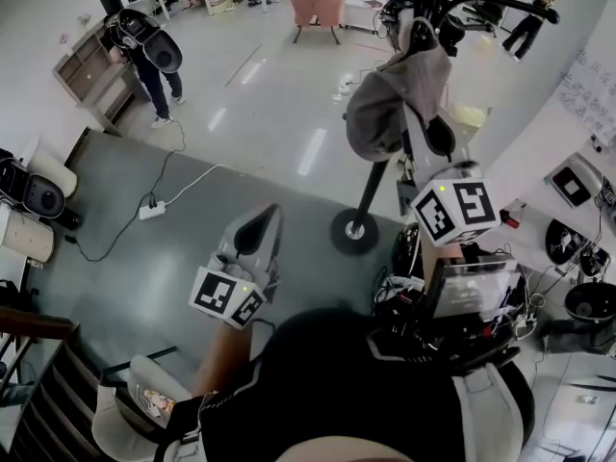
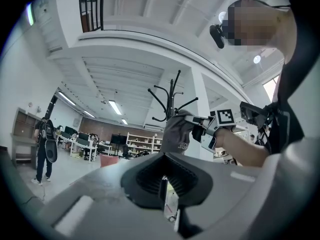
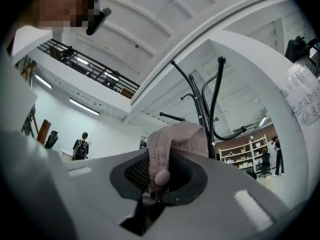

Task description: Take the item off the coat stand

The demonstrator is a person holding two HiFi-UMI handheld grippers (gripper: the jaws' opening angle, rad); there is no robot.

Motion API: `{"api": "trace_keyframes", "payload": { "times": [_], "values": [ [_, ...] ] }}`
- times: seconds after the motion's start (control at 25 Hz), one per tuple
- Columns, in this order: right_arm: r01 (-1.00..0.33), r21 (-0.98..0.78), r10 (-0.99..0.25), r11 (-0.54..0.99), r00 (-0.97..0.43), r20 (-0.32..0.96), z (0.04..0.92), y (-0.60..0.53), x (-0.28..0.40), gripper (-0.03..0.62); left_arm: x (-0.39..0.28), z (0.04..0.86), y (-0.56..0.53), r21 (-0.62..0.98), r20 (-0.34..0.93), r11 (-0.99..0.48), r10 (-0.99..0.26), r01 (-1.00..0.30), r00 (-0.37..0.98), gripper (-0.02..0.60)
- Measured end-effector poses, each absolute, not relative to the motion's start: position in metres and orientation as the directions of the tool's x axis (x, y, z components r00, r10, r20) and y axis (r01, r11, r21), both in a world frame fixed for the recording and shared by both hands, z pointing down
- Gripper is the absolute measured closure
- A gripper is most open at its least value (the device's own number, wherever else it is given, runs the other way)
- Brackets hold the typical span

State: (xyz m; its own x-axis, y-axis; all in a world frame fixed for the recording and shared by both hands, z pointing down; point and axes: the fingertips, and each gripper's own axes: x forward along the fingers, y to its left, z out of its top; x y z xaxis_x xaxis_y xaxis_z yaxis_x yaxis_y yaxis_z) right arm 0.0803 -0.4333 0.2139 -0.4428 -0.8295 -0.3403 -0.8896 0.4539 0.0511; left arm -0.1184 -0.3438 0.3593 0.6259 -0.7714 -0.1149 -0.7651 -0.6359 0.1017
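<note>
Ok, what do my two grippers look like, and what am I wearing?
The left gripper and right gripper are pale grey shells with black ribbed insets. Each carries a white cube with black square markers. You wear a black top.

Bright ceiling lights (image 2: pixel 115 106) glare on the floor (image 1: pixel 311 152); gripper views warp, corners black.

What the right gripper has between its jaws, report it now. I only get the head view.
Observer: The right gripper is shut on a fold of the cap.
Operator: Check the left gripper too.
Observer: The left gripper has its jaws together, with nothing between them.
Operator: Tell me whether the cap is off the hook.
Observer: In the left gripper view the cap sits against the pole of the coat stand, below its curved hooks. I cannot tell whether it is free.
</note>
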Motion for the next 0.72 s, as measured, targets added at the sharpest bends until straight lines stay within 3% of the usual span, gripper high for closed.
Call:
{"api": "trace_keyframes", "payload": {
  "times": [0.72],
  "values": [
    [-0.882, 0.096, -0.817, 0.461, -0.464, -0.342, 0.206, -0.375, 0.067, 0.548, -0.113, 0.354, -0.319, 0.1, -0.131, -0.688, -0.726, -0.719, 0.676, 0.563]
  ]
}}
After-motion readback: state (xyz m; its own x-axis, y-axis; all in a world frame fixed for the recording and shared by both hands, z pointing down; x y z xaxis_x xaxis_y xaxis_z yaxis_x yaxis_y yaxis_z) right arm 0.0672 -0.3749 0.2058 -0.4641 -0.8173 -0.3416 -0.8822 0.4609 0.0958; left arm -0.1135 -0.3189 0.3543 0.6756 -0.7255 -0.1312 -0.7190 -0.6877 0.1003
